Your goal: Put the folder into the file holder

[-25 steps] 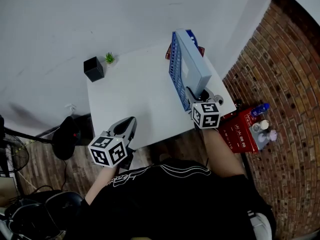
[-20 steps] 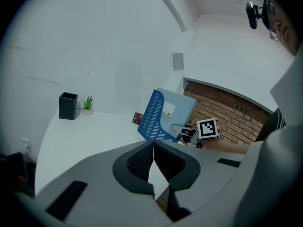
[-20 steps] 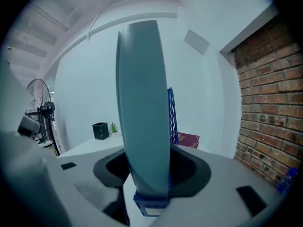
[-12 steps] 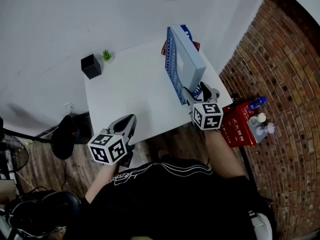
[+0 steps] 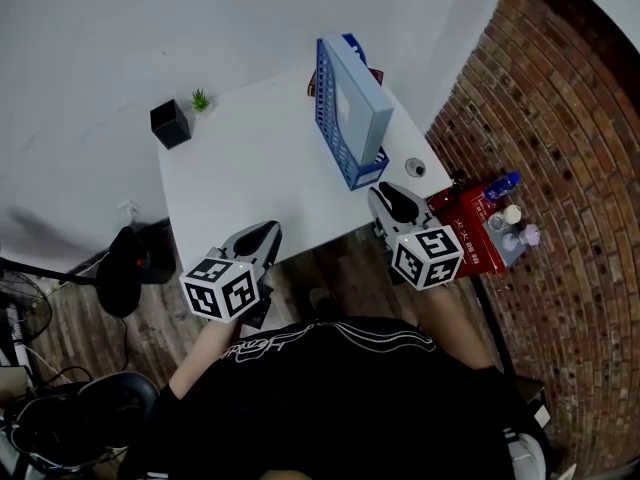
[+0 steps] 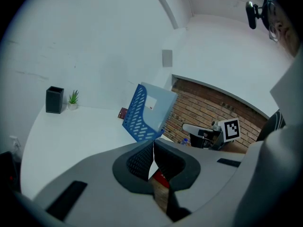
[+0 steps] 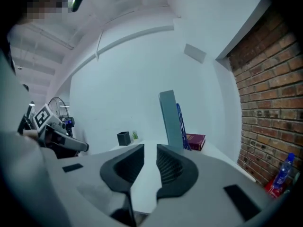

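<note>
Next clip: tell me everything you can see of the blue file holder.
The file holder is blue and plastic-looking, with a slotted, perforated side and a low front. It stands upright on the white table near its right edge. It holds a pale blue-grey folder that rises above its front. A dark red book lies just behind it.

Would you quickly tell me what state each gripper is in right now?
Left gripper: closed, holding nothing.
Right gripper: jaws closing, a gap left between them, nothing in it.
</note>
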### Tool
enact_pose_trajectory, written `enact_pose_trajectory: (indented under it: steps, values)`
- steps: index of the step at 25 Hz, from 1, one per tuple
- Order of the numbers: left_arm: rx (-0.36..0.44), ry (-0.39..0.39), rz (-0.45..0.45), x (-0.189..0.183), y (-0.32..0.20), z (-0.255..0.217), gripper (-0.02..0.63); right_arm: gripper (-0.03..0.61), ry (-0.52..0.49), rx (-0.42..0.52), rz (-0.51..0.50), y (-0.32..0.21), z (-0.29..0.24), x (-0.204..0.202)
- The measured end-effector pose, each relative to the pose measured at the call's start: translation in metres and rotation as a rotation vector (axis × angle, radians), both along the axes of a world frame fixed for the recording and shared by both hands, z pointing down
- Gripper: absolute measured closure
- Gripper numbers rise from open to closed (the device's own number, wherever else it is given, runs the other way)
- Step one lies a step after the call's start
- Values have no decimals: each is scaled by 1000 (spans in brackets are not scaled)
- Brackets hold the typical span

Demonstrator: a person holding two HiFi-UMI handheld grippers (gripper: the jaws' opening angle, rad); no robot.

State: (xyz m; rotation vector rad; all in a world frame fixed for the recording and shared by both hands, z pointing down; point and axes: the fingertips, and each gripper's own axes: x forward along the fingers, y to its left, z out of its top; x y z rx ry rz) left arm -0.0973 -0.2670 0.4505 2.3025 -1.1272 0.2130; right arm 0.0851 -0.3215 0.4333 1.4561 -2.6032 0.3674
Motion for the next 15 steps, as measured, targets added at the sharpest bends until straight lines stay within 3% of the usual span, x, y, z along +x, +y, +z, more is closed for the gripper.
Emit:
enact_pose_trajectory:
  steps: [5, 11, 15]
  values:
    - [28, 29, 45, 17, 7, -13, 581, 575, -43, -4, -56, 29, -11, -2]
    - [88, 43, 101, 35, 12, -35, 581, 578, -41, 14, -128, 56, -21, -5]
    - [107, 46, 114, 40, 13, -43, 581, 578, -96, -1, -165, 64, -27, -6]
